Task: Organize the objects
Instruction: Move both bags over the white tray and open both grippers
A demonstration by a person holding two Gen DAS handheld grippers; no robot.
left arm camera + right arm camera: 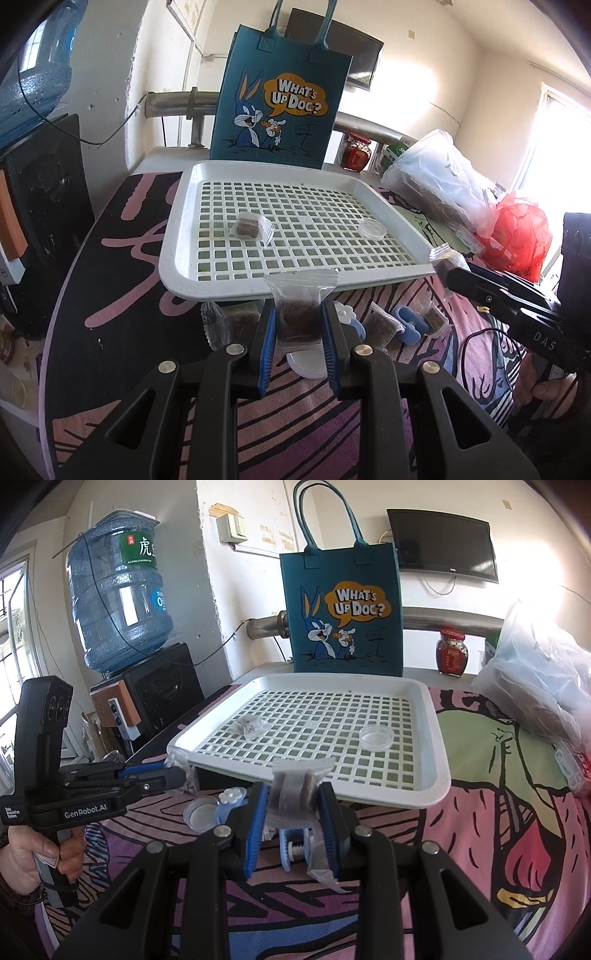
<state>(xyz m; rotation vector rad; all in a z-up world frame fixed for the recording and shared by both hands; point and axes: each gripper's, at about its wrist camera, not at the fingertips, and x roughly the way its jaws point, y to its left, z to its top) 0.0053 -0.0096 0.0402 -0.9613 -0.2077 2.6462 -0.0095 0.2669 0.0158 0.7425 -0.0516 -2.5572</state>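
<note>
While both grippers hover at the tray's (177, 236) near edge, each is clamped on a clear packet of brown material. The left gripper (298, 325) pinches its packet (299, 314) upright between blue pads, at 6 o'clock from the tray. The right gripper (291, 812) squeezes a crumpled packet (295, 786) likewise, jaws nearly closed. On the tray's grid lie a third packet (252, 228) at 9 o'clock and a clear dish (373, 228) at 3 o'clock. Loose packets (380, 326), a lid (306, 363) and blue clips (408, 325) rest on the cloth below. A blue bag (277, 107) stands at 12 o'clock.
</note>
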